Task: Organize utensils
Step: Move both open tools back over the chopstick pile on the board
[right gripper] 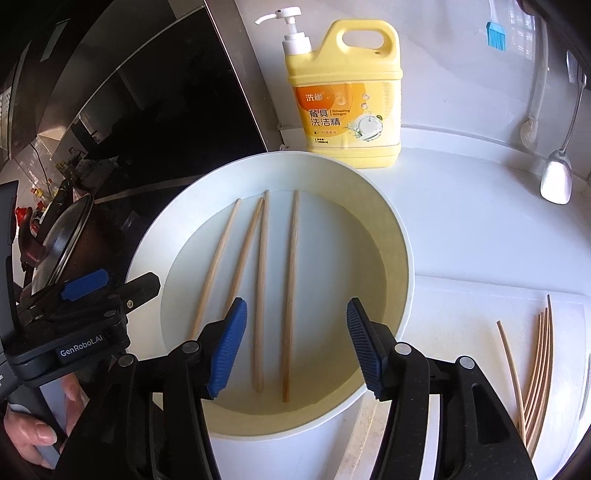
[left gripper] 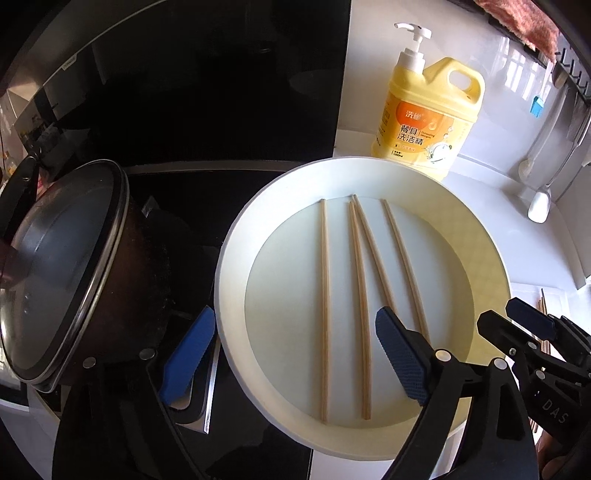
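Four chopsticks (right gripper: 262,291) lie in a white basin (right gripper: 400,258) on the white counter (right gripper: 461,229), side by side, the middle two touching at their far tips. A further bundle of chopsticks (right gripper: 535,369) lies on the counter near its front right edge, well apart from the basin.

The left gripper (left gripper: 295,354) hangs over the basin's left rim, jaws spread wide and holding nothing; one finger is outside the rim, the other above the basin floor. The right gripper (right gripper: 297,350) hangs over the basin's near side, jaws partly spread and empty, with two chopsticks showing between its fingers below.

A yellow detergent bottle (right gripper: 347,96) stands just behind the basin, against the back wall. A lidded pot (left gripper: 70,269) sits on the dark hob just left of the basin, close beside the left gripper. A spatula (right gripper: 557,173) and a blue brush (right gripper: 495,35) hang at the back right, clear of the basin.
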### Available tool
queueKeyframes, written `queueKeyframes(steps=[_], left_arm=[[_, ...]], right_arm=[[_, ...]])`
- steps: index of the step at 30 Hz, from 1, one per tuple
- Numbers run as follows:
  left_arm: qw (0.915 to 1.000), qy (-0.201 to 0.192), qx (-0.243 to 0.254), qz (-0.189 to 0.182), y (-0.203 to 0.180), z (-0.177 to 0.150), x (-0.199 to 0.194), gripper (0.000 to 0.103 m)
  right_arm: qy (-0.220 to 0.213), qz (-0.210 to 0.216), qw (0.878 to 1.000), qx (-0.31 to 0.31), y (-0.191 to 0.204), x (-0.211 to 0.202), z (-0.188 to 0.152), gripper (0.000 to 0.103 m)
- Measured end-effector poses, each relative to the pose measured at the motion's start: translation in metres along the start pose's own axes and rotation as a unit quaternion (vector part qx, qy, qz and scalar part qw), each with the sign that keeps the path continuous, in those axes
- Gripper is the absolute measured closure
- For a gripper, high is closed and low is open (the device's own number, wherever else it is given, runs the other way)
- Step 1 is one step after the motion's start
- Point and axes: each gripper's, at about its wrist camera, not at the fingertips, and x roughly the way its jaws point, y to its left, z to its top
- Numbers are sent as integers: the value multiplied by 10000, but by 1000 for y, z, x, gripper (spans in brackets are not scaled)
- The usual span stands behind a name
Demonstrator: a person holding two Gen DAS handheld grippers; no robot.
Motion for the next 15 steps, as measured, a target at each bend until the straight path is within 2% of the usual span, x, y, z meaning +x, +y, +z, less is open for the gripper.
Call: queueKeyframes(steps=[6, 15], left_arm=[[9999, 5, 112, 5, 0, -8, -8, 10], [9981, -67, 435, -428, -35, -18, -19, 10]], right_arm=[[-63, -76, 9998, 163, 1, -12, -14, 45], [-226, -446, 9968, 624, -36, -47, -50, 42]])
